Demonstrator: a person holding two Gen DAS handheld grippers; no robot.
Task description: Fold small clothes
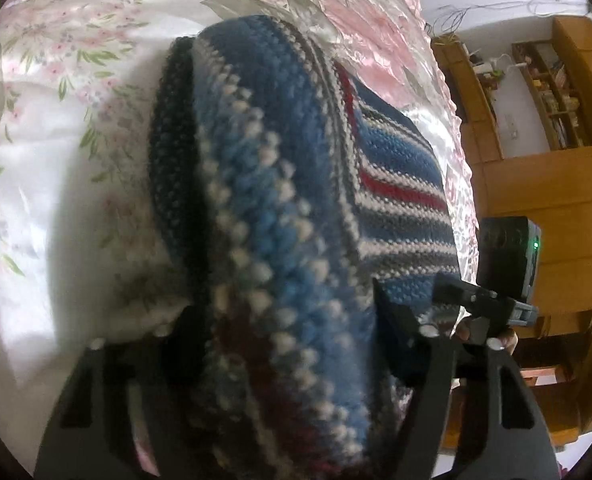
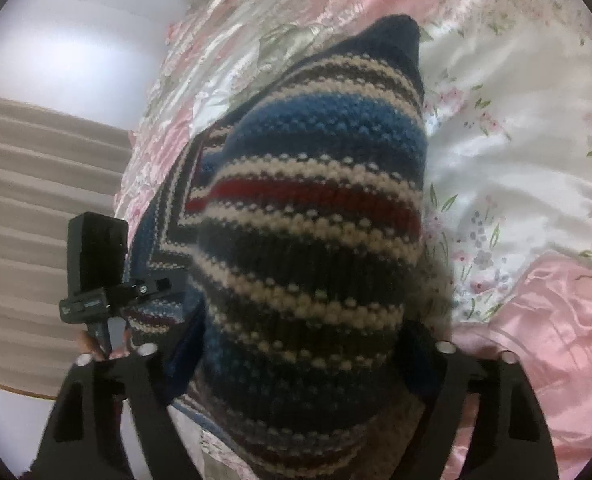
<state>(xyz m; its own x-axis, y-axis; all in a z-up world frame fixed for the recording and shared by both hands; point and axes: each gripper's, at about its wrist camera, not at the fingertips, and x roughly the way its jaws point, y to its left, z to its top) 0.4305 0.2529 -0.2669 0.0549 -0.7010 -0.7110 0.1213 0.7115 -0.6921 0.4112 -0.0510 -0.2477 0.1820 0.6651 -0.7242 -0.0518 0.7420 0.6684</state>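
Where the left wrist view looks along its fingers, a striped knitted garment [image 1: 279,216] in blue, white, grey and red is seen bunched up close to the lens, with a dark navy band along its left edge. It is held between the two black fingers of the left gripper [image 1: 283,332], whose jaws stand apart with a thick fold of the knit clamped between them. Beneath and behind the garment a satin floral bedcover [image 1: 63,92] in white and pink is spread, and the far part of the knit lies flat on it. At the right edge the right gripper [image 1: 492,300] is seen as a black body with a green light, touching the garment's near corner. Wooden shelving [image 1: 544,92] is visible beyond the bed.

From the right wrist view, the same garment [image 2: 316,216] is seen raised in a peaked fold, its navy tip uppermost and its stripes running across. The right gripper [image 2: 296,356] is closed on the lower part of the knit, though blur makes the exact contact hard to judge. At the left, the left gripper [image 2: 135,292] is seen against the garment's edge, with fingertips of a hand [image 2: 95,344] just below it. Pink and white bedcover [image 2: 516,152] lies all around.
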